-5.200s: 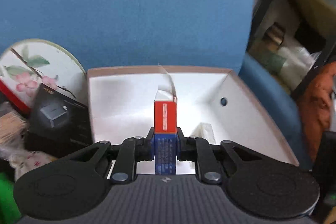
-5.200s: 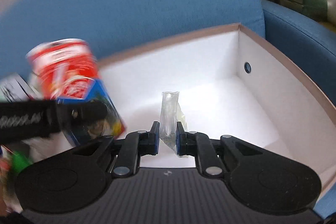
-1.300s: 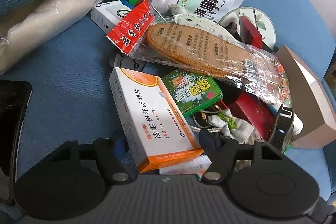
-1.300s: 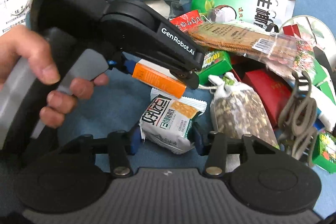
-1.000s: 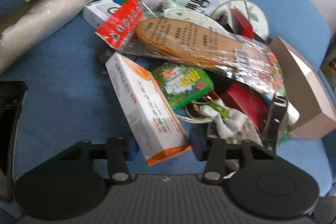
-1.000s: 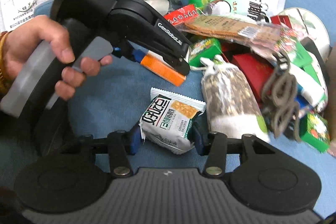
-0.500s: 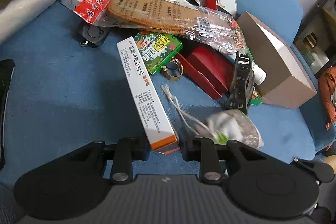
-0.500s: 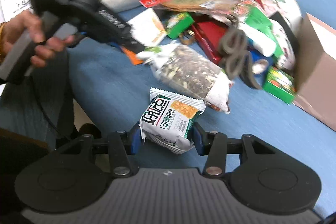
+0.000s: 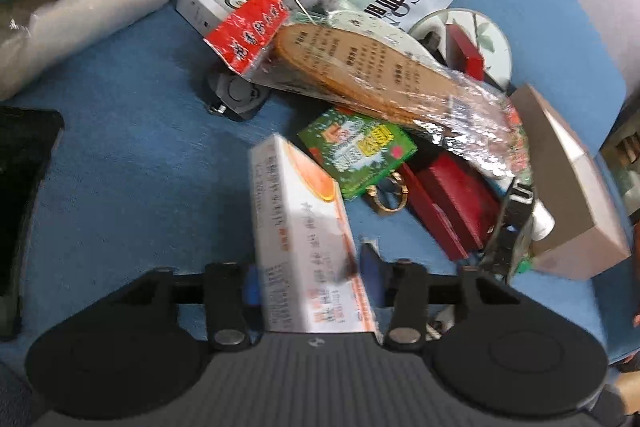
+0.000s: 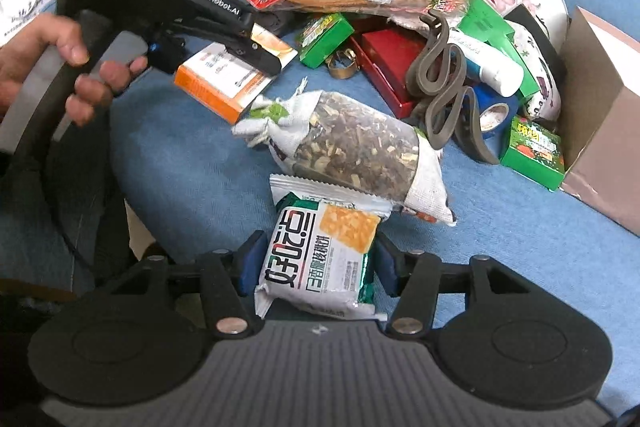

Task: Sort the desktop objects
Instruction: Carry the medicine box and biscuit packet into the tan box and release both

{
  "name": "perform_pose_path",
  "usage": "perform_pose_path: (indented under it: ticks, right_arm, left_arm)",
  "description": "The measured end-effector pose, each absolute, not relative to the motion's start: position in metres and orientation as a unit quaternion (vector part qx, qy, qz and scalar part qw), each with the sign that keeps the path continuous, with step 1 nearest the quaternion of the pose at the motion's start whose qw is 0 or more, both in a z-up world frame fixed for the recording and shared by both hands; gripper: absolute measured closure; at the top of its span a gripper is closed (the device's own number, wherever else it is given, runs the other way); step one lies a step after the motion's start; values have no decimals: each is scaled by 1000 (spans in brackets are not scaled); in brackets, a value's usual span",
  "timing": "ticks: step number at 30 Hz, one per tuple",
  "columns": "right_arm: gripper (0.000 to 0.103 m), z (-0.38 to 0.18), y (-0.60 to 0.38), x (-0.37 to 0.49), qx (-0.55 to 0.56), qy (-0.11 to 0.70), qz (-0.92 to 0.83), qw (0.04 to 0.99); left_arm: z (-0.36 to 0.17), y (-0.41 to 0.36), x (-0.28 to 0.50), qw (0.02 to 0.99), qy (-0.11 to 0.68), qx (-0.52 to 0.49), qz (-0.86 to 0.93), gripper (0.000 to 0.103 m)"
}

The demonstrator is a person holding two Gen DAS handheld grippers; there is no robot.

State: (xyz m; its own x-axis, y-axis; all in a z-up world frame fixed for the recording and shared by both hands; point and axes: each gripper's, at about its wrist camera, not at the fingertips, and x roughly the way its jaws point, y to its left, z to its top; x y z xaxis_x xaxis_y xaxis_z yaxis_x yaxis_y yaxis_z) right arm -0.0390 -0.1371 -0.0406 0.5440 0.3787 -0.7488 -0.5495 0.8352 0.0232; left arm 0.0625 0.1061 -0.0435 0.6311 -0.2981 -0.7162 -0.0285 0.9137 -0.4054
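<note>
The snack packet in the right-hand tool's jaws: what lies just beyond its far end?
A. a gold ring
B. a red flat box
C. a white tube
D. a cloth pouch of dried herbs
D. In the right wrist view the cloth pouch of dried herbs lies right past the top of the snack packet, which the right gripper holds.
</note>
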Motion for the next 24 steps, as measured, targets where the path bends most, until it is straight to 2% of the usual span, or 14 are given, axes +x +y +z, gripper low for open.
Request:
perform_pose_path:
  ticks: [1,2,6,12,18,24]
  right_arm:
    - [51,-40,-139,-39,-108,399,266,871]
    - [52,-40,-141,-40,-107,402,266,870]
    - [52,-40,-148,-41,-102,404,258,872]
    - [56,-35,-154,-42,-95,410,262,868]
    - [56,-14,-189,-45,-48,401,264,876]
    - [56,17,-222,-38,-25,345,227,910]
  left_arm:
    - [-43,106,62,882,422,-194,-80,80]
    - [-44,107,61,878,426,-200,-86,81]
    - [-43,101,57,883,423,-185,-81,80]
    - [-38,103,50,879,433,-182,-86,85]
    - [-5,97,33,894,405,-158,-107,85]
    - [37,58,42,899,374,-143,-177,85]
